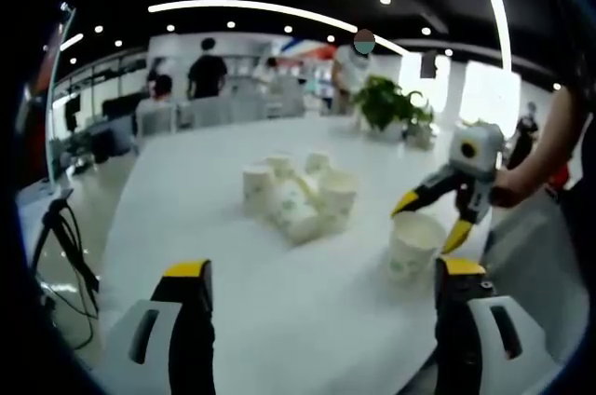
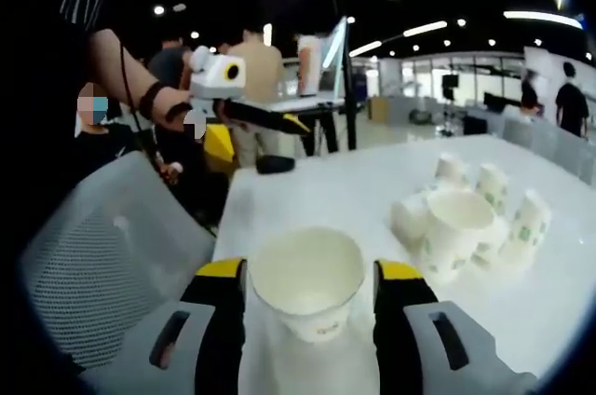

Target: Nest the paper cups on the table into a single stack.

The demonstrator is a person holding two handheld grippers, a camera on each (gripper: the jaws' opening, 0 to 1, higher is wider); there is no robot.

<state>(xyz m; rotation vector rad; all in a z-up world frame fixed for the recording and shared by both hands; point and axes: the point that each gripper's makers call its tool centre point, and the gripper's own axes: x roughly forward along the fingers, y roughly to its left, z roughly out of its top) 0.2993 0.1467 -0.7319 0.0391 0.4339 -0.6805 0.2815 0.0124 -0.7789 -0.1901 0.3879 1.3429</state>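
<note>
Several white paper cups (image 1: 298, 195) sit bunched in the middle of the white table (image 1: 205, 227), some upright and some tipped over; the right gripper view has this bunch (image 2: 466, 213) at right. One more paper cup (image 2: 307, 288) stands upright, mouth up, close between the jaws of my right gripper (image 2: 310, 269), with slim gaps either side. In the left gripper view that cup (image 1: 413, 244) and the right gripper (image 1: 431, 220) are at right, held by a hand. My left gripper (image 1: 323, 267) is open and empty over bare table, short of the bunch. The left gripper (image 2: 284, 118) hovers beyond the table's far edge.
A potted plant (image 1: 391, 102) stands at the table's far end. A grey mesh chair (image 2: 102, 255) is beside the near edge. A tripod (image 1: 60, 237) stands on the floor at left. A small black object (image 2: 275, 164) lies on the table. People stand in the background.
</note>
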